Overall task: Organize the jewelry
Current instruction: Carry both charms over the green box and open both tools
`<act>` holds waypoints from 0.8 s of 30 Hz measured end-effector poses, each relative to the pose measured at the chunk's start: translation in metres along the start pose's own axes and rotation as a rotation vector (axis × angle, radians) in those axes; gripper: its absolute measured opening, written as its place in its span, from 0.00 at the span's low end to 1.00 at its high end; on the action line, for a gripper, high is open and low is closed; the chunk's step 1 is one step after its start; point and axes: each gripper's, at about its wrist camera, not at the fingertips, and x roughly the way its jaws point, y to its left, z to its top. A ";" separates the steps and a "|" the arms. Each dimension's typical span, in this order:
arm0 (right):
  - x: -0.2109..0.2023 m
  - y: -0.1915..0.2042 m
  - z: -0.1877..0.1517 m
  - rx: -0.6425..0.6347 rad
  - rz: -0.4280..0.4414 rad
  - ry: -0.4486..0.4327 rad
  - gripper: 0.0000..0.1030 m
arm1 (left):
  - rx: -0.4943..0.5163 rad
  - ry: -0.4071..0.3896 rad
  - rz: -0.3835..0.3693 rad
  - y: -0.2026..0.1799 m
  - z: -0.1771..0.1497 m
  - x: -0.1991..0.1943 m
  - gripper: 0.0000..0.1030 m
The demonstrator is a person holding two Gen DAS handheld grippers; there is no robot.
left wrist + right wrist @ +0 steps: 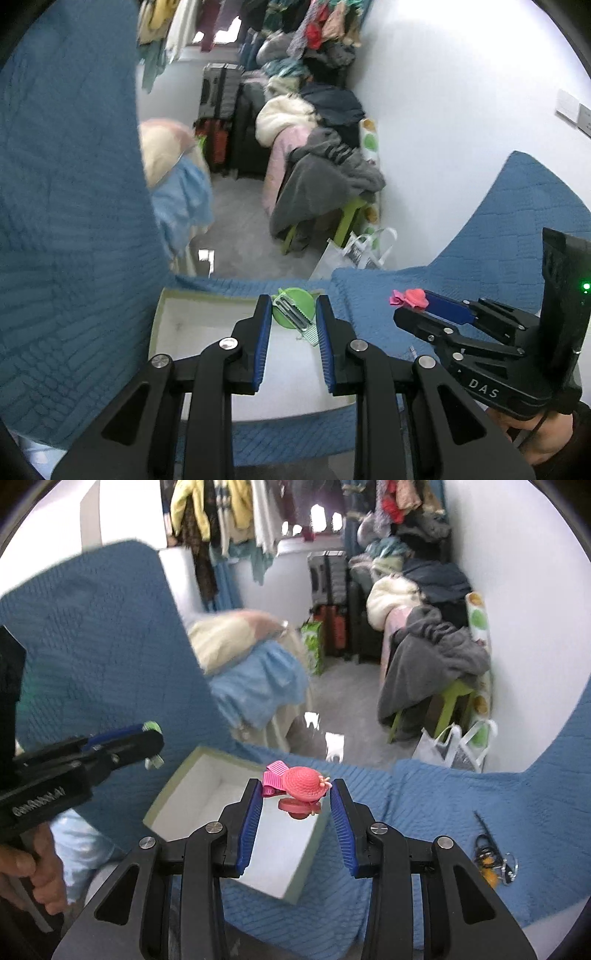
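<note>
From the left wrist, the left gripper (293,306) is gripping a green hair clip (293,310) between its blue pads (263,332) — the round green top and the metal clasp are showing at the fingertips. Directly beneath it an open box (184,325) with a white inside is sitting on a blue quilted cover (66,258). To the right, the right gripper (408,308) is reaching in from the side, holding a pink hair clip (412,298) at its tip; a hand (546,435) is showing under its handle at the near right edge. Far off, a pile of clothes (325,170) is lying against a white wall. From the right wrist, the right gripper (296,794) is clamping the pink hair clip (301,784) — a hat-shaped top with a ribbon — between its blue pads (251,823), above the far right part of the open box (177,794). At the left, the left gripper (153,742) is holding the green hair clip (151,726) over the blue quilted cover (92,646), with a hand (40,871) around its handle. On the cover at the near right, a small tangle of dark and yellow trinkets (493,856) is lying, too blurred to tell apart.
</note>
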 end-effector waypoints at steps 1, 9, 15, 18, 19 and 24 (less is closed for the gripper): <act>0.009 0.004 -0.002 -0.002 0.007 0.019 0.34 | -0.007 0.016 0.005 0.007 -0.004 0.004 0.24; 0.074 0.035 -0.034 -0.067 0.028 0.182 0.34 | -0.086 0.117 0.049 0.049 -0.041 0.042 0.24; 0.103 0.047 -0.053 -0.113 0.037 0.265 0.35 | -0.129 0.188 0.056 0.065 -0.063 0.064 0.24; 0.114 0.049 -0.060 -0.123 0.035 0.295 0.35 | -0.132 0.233 0.063 0.069 -0.072 0.075 0.24; 0.116 0.050 -0.062 -0.126 0.034 0.304 0.35 | -0.132 0.243 0.065 0.070 -0.075 0.079 0.24; 0.123 0.049 -0.070 -0.123 0.037 0.334 0.35 | -0.133 0.278 0.056 0.069 -0.083 0.086 0.24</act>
